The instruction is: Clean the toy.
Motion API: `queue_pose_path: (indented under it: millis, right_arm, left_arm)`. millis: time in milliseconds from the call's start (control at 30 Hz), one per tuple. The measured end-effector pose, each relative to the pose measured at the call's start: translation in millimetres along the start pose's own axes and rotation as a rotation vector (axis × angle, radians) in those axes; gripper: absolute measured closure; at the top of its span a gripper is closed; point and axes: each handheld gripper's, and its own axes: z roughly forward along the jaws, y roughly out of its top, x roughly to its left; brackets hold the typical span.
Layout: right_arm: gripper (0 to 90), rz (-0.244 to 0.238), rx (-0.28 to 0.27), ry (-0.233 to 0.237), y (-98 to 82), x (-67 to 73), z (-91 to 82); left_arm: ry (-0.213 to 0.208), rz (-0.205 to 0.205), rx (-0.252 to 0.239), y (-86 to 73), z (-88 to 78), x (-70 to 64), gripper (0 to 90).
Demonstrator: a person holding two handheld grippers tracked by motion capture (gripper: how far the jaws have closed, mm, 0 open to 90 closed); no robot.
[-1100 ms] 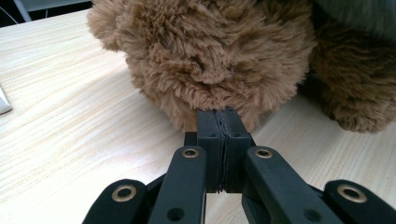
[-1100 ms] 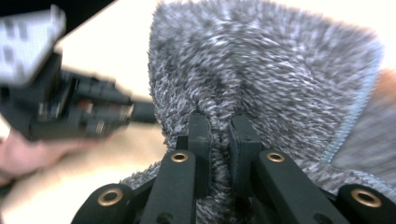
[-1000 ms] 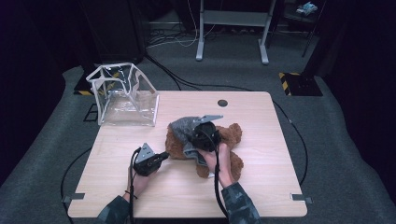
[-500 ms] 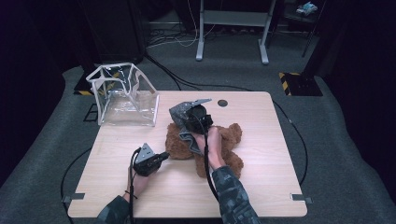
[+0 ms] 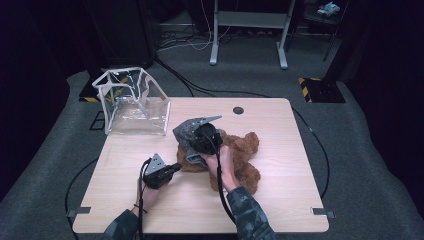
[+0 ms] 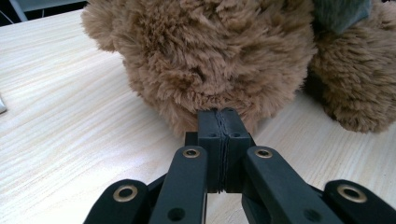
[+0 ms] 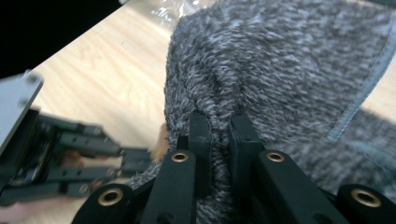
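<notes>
High view: we see the left tongs (image 5: 172, 168) held low over the worktop (image 5: 280, 165), tips pointing at the brown teddy bear (image 5: 245, 155) just beyond them. The right tongs (image 5: 192, 134) sit on top of the bear, buried in a grey knit garment (image 5: 187, 131) that is bunched around their tips. The bear lies on the worktop, stretching from the right tongs back toward the right hand (image 5: 223, 167). A clear plastic box (image 5: 132, 102) stands well apart from both tongs, beyond the left ones at the worktop's far left corner. A dark round hole (image 5: 238, 110) in the worktop lies beyond the right tongs.

Left gripper view: the left tongs (image 6: 223, 122) are pressed together, pad against pad, with a little brown fur caught at their tips. The teddy bear (image 6: 210, 56) is directly ahead and touching the tips; its fur overhangs them. A strip of grey garment (image 6: 341, 11) shows at upper right, past the tongs. Bare worktop (image 6: 70, 112) runs to the left of the tongs.

Right gripper view: the right tongs (image 7: 219, 126) are clamped on a fold of the grey knit garment (image 7: 280, 60), which rises ahead of them and bulges up between the pads. The left tongs (image 7: 70, 154), blurred, lie off to the left side, just beside the garment's edge. Worktop (image 7: 107, 70) shows beyond them.
</notes>
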Motion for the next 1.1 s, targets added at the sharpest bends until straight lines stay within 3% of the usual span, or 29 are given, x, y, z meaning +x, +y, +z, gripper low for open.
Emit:
queue_pose_path:
  millis: [367, 700, 833, 1000, 1033, 1067, 1100]
  right_arm:
    - [82.6, 0.028, 0.056, 0.072, -43.1, 8.6, 10.8]
    - [82.5, 0.041, 0.167, 0.069, -75.9, 12.8, 35.2]
    - [82.4, 0.041, 0.185, 0.073, -81.4, 13.1, 38.0]
    - [82.2, 0.028, 0.131, 0.09, -74.8, 11.5, 19.1]
    - [82.2, 0.019, 0.088, 0.087, -64.9, 10.4, 4.3]
    - [82.2, 0.019, 0.088, 0.087, -64.9, 10.4, 4.3]
    - [82.3, 0.019, 0.046, 0.068, -51.4, 8.4, -12.0]
  left_arm:
    - [0.005, 0.0, -0.006, 0.0, -0.6, 1.0, 89.5]
    - [0.003, -0.003, -0.005, -0.1, -1.0, 1.3, 89.5]
    - [0.003, 0.0, -0.005, -0.2, -0.6, 1.1, 89.5]
    - [0.004, -0.006, -0.01, -0.5, 0.0, 1.3, 89.6]
    - [0.005, -0.006, -0.011, -0.5, 0.4, 1.0, 89.6]
    - [0.008, -0.005, -0.007, -0.5, 0.4, 0.7, 89.6]
    - [0.008, -0.01, -0.008, -0.6, 0.8, 0.5, 89.7]
